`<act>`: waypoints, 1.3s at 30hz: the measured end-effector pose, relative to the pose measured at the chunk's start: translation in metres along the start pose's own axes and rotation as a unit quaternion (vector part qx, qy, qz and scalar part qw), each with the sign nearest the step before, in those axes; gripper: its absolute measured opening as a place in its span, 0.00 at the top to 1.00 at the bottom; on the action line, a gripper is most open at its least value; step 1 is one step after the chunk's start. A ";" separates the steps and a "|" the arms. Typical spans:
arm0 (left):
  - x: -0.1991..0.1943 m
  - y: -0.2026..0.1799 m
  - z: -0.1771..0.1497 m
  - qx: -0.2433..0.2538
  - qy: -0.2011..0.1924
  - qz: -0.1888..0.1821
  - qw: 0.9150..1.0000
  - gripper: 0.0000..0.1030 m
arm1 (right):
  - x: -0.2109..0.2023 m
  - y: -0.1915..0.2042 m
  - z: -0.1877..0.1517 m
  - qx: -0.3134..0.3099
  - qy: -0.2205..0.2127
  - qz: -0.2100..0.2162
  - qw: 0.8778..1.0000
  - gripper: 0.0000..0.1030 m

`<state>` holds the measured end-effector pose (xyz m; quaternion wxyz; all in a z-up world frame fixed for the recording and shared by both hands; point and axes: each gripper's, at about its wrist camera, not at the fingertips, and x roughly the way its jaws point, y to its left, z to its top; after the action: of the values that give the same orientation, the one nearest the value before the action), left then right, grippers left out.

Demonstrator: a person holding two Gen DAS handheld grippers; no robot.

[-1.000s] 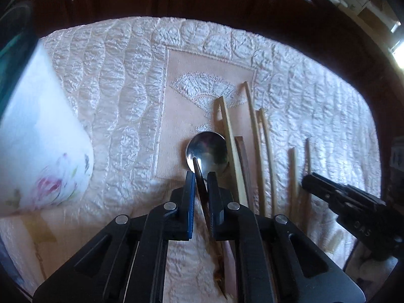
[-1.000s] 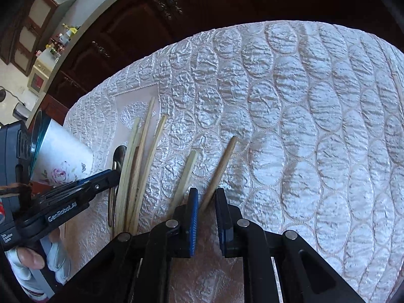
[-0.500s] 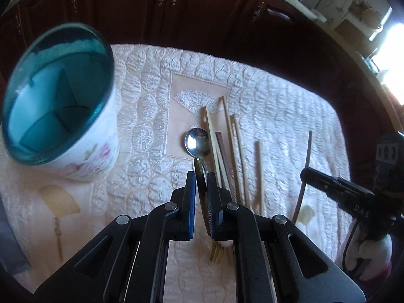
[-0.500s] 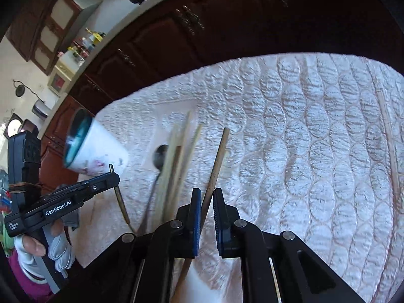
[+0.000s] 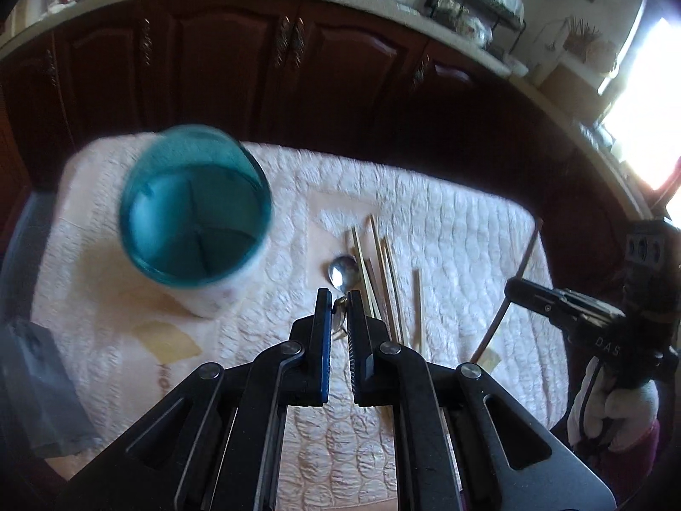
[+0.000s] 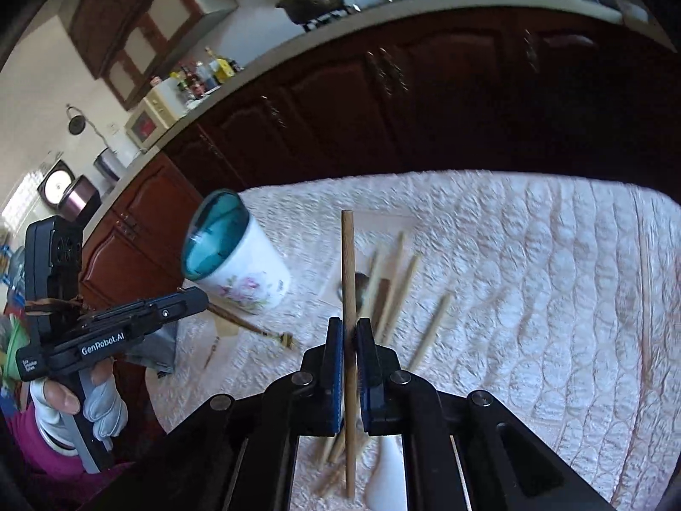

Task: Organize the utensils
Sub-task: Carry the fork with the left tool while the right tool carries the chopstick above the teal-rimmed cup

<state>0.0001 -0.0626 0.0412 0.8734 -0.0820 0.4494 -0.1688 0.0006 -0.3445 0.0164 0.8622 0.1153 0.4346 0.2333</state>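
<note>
My left gripper (image 5: 339, 303) is shut on a gold-handled fork (image 5: 340, 318), held in the air above the quilted cloth (image 5: 459, 247); it also shows in the right wrist view (image 6: 251, 323). My right gripper (image 6: 350, 328) is shut on a wooden chopstick (image 6: 347, 264), held upright above the table. A white floral cup with a teal inside (image 5: 193, 221) stands at the left, also in the right wrist view (image 6: 238, 264). A metal spoon (image 5: 342, 271) and several wooden chopsticks (image 5: 385, 272) lie on the cloth.
Dark wooden cabinets (image 5: 238, 64) stand behind the table. A grey object (image 5: 38, 383) lies at the table's left edge. One chopstick (image 6: 645, 294) lies apart at the far right. A white object (image 6: 385, 481) lies under my right gripper.
Both grippers have risen higher above the table with their utensils. The left one moved back, so the cup now shows whole. The right chopstick now stands upright.
</note>
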 end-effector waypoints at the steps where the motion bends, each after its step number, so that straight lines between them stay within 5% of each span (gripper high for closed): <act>1: -0.006 0.001 0.003 -0.001 -0.006 -0.001 1.000 0.95 | -0.001 0.006 0.004 -0.005 -0.003 0.003 1.000 0.94; 10: -0.068 0.030 0.041 -0.024 -0.082 0.020 0.996 0.95 | -0.011 0.058 0.050 -0.063 -0.042 0.031 0.997 0.95; 18: -0.085 0.061 0.072 -0.045 -0.123 0.055 0.990 0.95 | -0.028 0.110 0.103 -0.112 -0.095 0.055 0.988 0.95; 28: -0.042 0.092 0.074 -0.056 -0.102 0.115 0.987 0.95 | 0.020 0.150 0.143 -0.136 -0.101 0.035 0.985 0.95; 39: 0.005 0.106 0.060 -0.068 -0.063 0.134 0.987 0.95 | 0.111 0.156 0.143 -0.144 -0.018 0.029 0.989 0.95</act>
<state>0.0752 0.0338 0.0409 0.9072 -0.0906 0.4105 -0.0134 0.1251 -0.1533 0.0873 0.8705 0.0062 0.3772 0.3161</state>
